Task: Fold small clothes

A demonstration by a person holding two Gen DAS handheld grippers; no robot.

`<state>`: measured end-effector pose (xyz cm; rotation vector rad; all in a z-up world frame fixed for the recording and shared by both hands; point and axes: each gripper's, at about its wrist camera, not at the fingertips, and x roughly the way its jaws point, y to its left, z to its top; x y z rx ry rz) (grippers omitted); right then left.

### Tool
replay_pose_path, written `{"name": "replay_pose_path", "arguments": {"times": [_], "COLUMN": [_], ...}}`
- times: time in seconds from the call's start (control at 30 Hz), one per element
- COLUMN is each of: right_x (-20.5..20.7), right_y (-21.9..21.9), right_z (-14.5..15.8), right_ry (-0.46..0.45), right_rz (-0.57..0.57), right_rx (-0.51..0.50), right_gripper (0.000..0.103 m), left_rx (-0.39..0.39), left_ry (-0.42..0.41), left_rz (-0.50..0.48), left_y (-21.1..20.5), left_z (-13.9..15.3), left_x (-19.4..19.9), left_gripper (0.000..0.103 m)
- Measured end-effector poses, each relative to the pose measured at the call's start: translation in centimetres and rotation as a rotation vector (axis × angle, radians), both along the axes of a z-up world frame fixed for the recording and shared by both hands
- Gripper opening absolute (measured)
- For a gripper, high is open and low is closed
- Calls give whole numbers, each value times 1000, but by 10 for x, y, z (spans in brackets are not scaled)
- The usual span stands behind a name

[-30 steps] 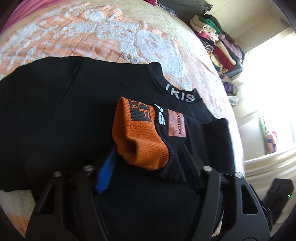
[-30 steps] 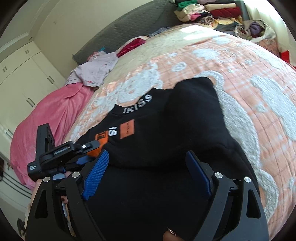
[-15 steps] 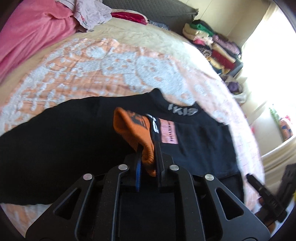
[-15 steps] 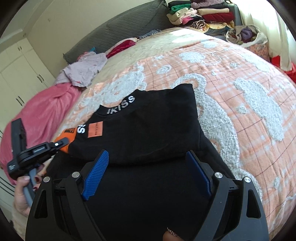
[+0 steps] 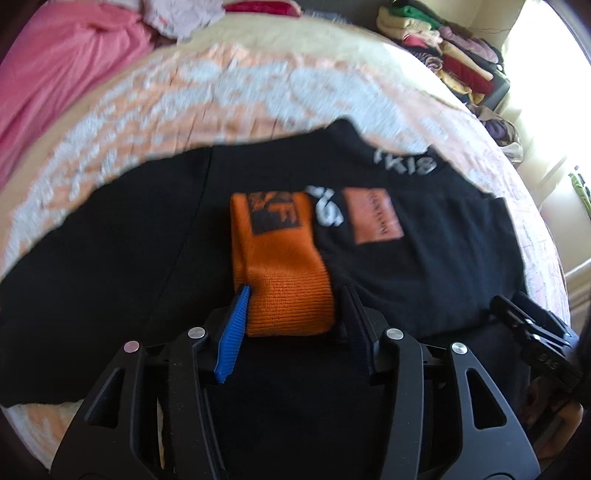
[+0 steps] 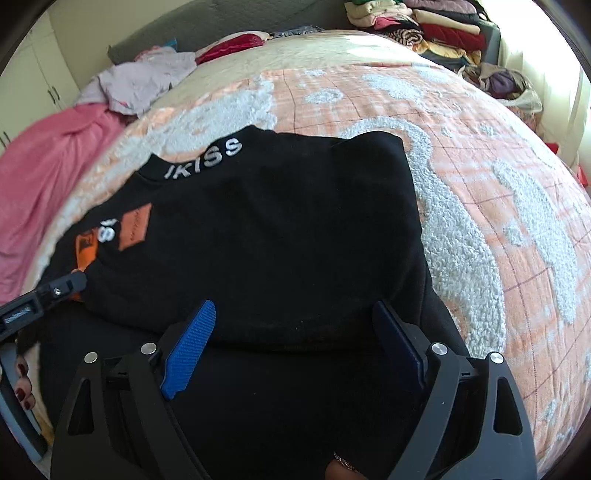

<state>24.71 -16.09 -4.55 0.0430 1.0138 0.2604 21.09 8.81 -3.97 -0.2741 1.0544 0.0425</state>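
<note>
A black sweater [image 5: 110, 258] with white "IKISS" lettering on its collar lies on the bed, its right side folded over the middle [image 6: 295, 221]. Its orange sleeve cuff [image 5: 284, 280] lies flat across the chest. My left gripper [image 5: 294, 290] has its jaws opening, with the cuff's end lying loose between the blue pads [image 5: 232, 328]. The right wrist view shows this gripper at the left edge [image 6: 55, 291], by the orange cuff [image 6: 83, 254]. My right gripper [image 6: 294, 306] stands wide open just above the folded black cloth and grips nothing. In the left wrist view it shows at the right edge [image 5: 532, 332].
A peach and white bedspread [image 6: 480, 184] covers the bed. A pink blanket [image 6: 44, 166] and a lilac garment [image 6: 147, 81] lie at the far left. Stacked folded clothes [image 6: 443, 26] stand at the back right. A hand with dark nails [image 6: 24, 384] holds the left tool.
The left gripper was shut on the orange cuff half a second ago and has since let go; the cuff now lies flat. The right gripper has sunk closer to the sweater.
</note>
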Motion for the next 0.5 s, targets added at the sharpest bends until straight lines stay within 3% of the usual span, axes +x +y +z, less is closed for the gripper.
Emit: {"name": "replay_pose_path", "arguments": {"times": [0.1,0.3,0.4,0.47,0.5], "right_x": [-6,-24,-31,-35,-37], "right_y": [0,4,9,15,19], "right_z": [10,35,44,50,52], "right_ry": [-12,-50,-61,-68,-73], "right_rz": [12,42,58,75,83], "right_rx": [50,131,157,175,173], "right_gripper": [87,94,95,96,97], "left_rx": [-42,-49,-41,-36,-37], "left_ry": [-19,-73,-95,-108,-115], "left_rz": [12,37,60,76,90], "left_y": [9,16,23,28,32], "left_z": [4,26,36,40,43], "left_x": [-8,-30,-42,-50,-54], "left_gripper": [43,44,61,64,70]}}
